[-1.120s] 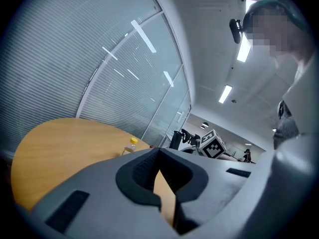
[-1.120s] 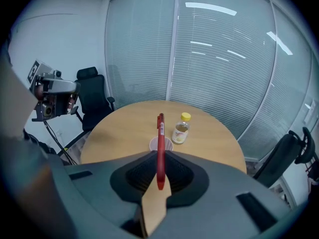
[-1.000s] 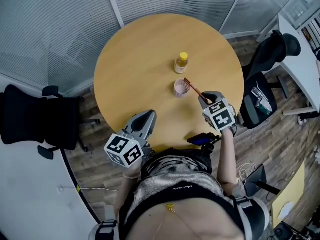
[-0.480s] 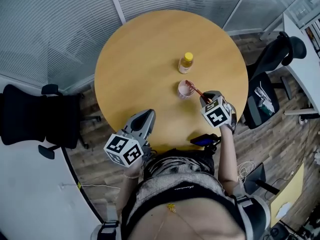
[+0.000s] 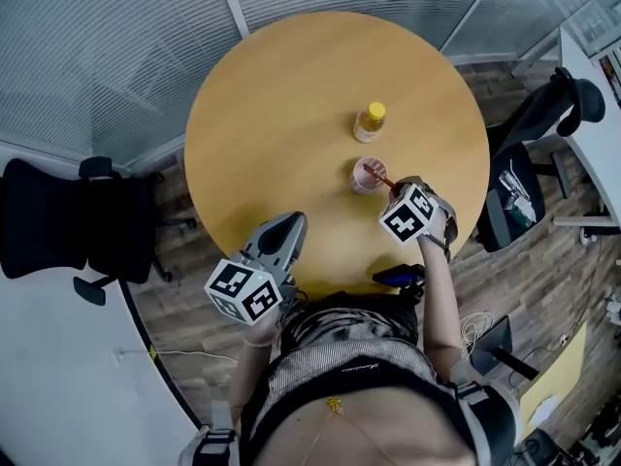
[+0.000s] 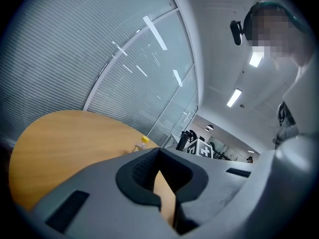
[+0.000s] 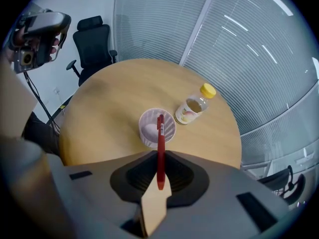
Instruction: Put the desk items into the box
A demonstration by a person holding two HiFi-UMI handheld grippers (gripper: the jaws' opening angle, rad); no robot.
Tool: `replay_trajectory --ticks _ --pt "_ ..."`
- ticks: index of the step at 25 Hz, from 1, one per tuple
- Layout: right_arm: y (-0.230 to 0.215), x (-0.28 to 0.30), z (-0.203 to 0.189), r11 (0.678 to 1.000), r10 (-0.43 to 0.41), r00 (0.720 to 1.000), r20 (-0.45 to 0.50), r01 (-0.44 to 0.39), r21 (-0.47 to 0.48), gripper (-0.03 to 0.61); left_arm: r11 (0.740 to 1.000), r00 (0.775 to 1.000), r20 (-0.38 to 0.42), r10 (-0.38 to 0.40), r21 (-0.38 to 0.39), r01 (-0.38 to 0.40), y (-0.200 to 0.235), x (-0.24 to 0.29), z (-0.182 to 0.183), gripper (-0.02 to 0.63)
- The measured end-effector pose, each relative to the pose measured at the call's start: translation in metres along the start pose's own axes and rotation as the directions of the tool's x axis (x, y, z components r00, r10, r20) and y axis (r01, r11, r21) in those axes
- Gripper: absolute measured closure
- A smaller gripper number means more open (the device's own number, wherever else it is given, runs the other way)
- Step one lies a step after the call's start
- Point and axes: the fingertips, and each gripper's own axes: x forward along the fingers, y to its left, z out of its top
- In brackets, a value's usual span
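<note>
A red pen [image 7: 160, 148] is clamped in my right gripper [image 7: 159, 156], which is shut on it and points steeply down. The pen's far end hangs over the rim of a small white mesh cup [image 7: 157, 127] that stands on the round wooden table [image 5: 272, 115]. In the head view the pen [image 5: 380, 180] slants from the right gripper [image 5: 393, 189] to the cup [image 5: 369, 175]. A clear bottle with a yellow cap [image 5: 370, 121] stands just beyond the cup. My left gripper [image 5: 291, 223] hovers at the table's near edge, shut and empty, well left of the cup.
A black office chair [image 5: 78, 226] stands left of the table and another [image 5: 529, 115] to its right. A dark device with a blue face [image 5: 400, 276] sits by the person's waist at the near edge. Glass walls with blinds [image 5: 97, 47] curve behind the table.
The right gripper has tipped downward and sunk with the pen, whose far end now reaches the cup. The left gripper has shifted slightly.
</note>
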Motion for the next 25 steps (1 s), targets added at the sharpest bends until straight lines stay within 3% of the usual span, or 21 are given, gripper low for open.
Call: replay_trajectory --ticks 12,25 --pt "0.003 0.023 0.013 0.996 0.062 0.996 -0.062 -0.065 -0.058 0.517 0.999 1.0 0.008 0.014 -0.03 -0.014 0.016 0.011 0.004 0.597" --pt "0.014 0.04 0.037 0.992 0.083 0.996 -0.025 -0.085 -0.088 0.517 1.0 1.0 -0.002 0.014 -0.021 -0.014 0.017 0.013 0.004 0.595"
